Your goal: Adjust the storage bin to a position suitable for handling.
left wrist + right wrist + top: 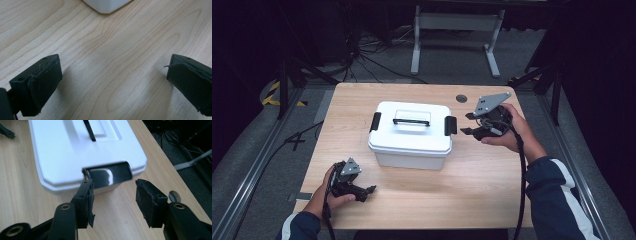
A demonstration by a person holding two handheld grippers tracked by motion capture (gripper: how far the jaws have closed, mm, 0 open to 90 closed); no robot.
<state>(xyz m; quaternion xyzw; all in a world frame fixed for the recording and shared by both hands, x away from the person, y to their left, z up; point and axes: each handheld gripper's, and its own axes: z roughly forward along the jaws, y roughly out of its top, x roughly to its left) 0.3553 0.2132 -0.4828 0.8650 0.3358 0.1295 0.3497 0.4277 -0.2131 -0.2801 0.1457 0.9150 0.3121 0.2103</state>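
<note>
At centre frame of the high view, one white lidded box (411,134) sits on the wooden table (482,180), with two grippers around it.

Counted: one box, one black carry handle (411,121) on its lid, two black side latches (450,125) (one at each end), two hands, two grippers. Right gripper (468,123) hangs at the box's right end, jaws spread; its own view puts the glossy latch (110,175) just ahead of and between the two pads, not touching that I can tell. Left gripper (371,189) lies lower left of the frame, jaws spread wide over bare wood, the box's corner (106,5) well ahead at top.
</note>
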